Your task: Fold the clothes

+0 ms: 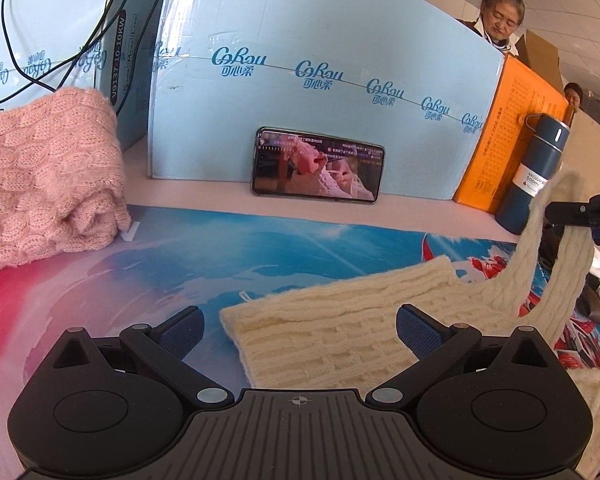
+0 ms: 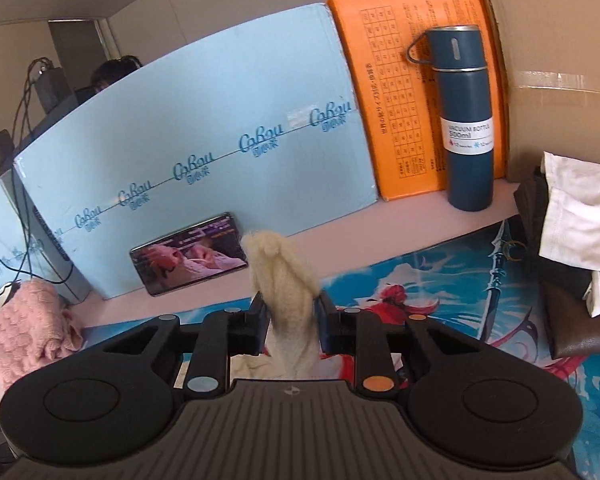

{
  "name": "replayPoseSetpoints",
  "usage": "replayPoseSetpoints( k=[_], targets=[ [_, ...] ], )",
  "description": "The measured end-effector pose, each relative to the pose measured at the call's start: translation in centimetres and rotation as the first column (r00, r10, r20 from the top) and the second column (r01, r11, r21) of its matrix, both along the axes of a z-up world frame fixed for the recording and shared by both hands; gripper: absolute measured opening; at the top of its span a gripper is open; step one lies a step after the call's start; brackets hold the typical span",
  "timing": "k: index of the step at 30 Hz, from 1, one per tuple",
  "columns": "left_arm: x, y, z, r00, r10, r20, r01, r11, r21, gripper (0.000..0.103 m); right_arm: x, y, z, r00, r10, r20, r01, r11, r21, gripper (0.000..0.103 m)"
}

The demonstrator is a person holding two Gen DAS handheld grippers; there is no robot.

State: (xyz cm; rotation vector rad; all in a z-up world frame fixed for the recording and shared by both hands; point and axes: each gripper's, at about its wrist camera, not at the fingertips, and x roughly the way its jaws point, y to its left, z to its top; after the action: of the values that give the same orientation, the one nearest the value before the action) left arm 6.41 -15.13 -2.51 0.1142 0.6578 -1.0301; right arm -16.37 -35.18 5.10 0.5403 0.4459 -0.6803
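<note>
A cream knit sweater (image 1: 324, 332) lies on the printed mat (image 1: 220, 256), partly folded. My left gripper (image 1: 300, 326) is open and empty, just above its near edge. My right gripper (image 2: 293, 312) is shut on a bunched part of the cream sweater (image 2: 284, 272) and holds it lifted. In the left wrist view that lifted strip (image 1: 556, 248) rises to the right gripper (image 1: 580, 212) at the right edge. A folded pink knit sweater (image 1: 48, 176) sits at the left; it also shows in the right wrist view (image 2: 32, 320).
Light blue cartons (image 1: 320, 80) and an orange box (image 1: 508, 128) wall the back. A phone (image 1: 318, 170) leans on the carton. A dark blue vacuum bottle (image 2: 466, 120) stands by the orange box. Dark and white clothes (image 2: 572, 248) pile at right. Cables (image 1: 60, 52) hang left.
</note>
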Motion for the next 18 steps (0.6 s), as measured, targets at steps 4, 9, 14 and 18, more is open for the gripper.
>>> replayPoseSetpoints(
  k=[4, 9, 14, 18],
  targets=[
    [0.1, 0.2, 0.0, 1.0, 0.004, -0.007, -0.004, 1.0, -0.008, 0.103, 4.2, 3.0, 0.3, 0.991, 0.105, -0.086, -0.104, 0.994, 0.016, 0.027],
    [0.3, 0.4, 0.0, 1.0, 0.018, -0.013, -0.018, 1.0, -0.011, 0.103, 8.6, 5.0, -2.5, 0.949, 0.18, -0.258, -0.166, 0.983, 0.074, 0.048],
    [0.4, 0.7, -0.1, 0.999, 0.041, 0.015, -0.041, 0.999, 0.008, 0.103, 10.0, 5.4, -4.3, 0.927, 0.186, -0.326, -0.151, 0.98, 0.13, 0.073],
    [0.6, 1.1, -0.1, 0.998, 0.065, 0.023, -0.065, 0.998, 0.0, 0.103, 9.4, 5.6, -3.2, 0.918, 0.225, -0.325, -0.192, 0.973, 0.13, 0.082]
  ],
)
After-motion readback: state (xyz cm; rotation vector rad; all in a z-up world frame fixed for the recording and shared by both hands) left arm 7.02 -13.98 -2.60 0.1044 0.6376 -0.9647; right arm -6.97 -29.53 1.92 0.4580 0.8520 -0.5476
